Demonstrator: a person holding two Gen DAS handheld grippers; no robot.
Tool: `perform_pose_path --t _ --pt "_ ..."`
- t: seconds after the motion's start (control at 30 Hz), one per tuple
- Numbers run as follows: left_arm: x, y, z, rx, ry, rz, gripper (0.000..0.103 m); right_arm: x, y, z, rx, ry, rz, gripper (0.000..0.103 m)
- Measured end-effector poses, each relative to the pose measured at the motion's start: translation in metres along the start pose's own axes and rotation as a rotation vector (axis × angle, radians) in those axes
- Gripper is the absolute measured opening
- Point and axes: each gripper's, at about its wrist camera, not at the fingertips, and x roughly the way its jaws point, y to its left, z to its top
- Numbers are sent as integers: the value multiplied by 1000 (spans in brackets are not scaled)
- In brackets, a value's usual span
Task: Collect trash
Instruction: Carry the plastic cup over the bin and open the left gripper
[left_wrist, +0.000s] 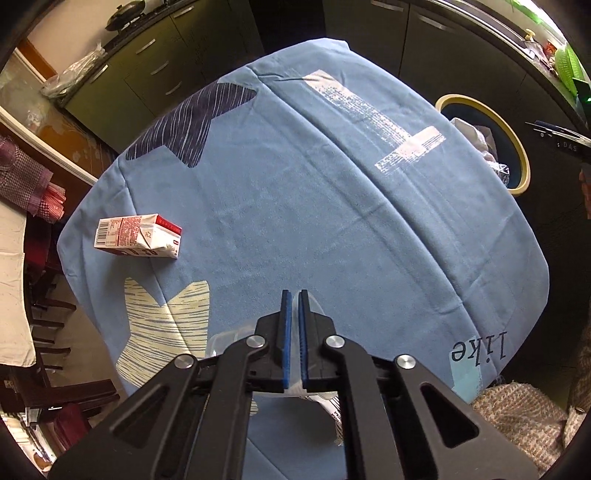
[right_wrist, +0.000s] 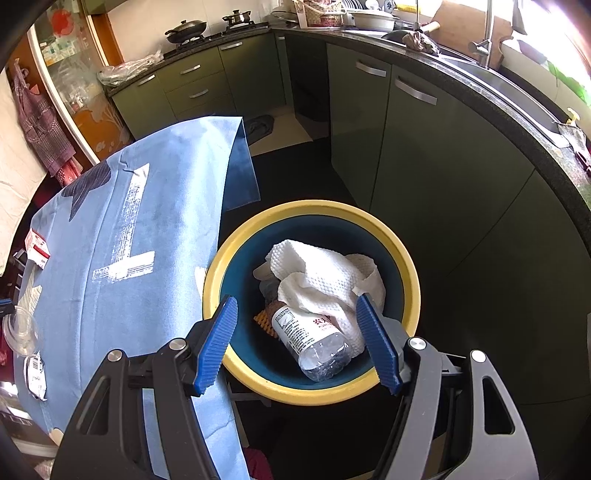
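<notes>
Table: one table under a blue patterned cloth (left_wrist: 295, 206), spreading ahead of the left gripper and to the left of the right gripper; its cloth edge hangs just beside the bin rim in the right wrist view.
Bin: one round bin, dark blue inside with a yellow rim (right_wrist: 406, 258), directly below and ahead of the right gripper; in the left wrist view it sits far right, past the table edge.
Bin contents: one crumpled white paper towel (right_wrist: 321, 273), one clear plastic bottle with a white label (right_wrist: 310, 339) lying on its side between the right fingers, and a bit of orange ridged material (right_wrist: 266, 320) under it.
Carton: one red and white drink carton (left_wrist: 138, 236) lying on its side, ahead and to the left of the left gripper, near the table's left edge.
Cup: one clear plastic cup (right_wrist: 20, 330), far left of the right gripper.
Left gripper (left_wrist: 294, 341): blue pads nearly together, pinching a thin clear plastic piece, most likely that cup's wall.
Right gripper (right_wrist: 299, 341): fingers spread wide, holding nothing, over the bin mouth.
Open room: broad bare cloth ahead of the left gripper.
</notes>
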Motion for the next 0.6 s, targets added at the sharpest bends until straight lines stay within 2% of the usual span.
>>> perform_pose_path --t 0.33,0.47,0.6 --pt "-51 -4 15 5 -141 -24 4 -11 2 -1 -2 -25 9 67" --pt "-68 -26 33 53 -190 -50 4 -30 -4 -6 3 -60 -3 67" --pt "-75 -65 61 133 -230 -102 4 -50 -18 -16 17 -94 -33 67"
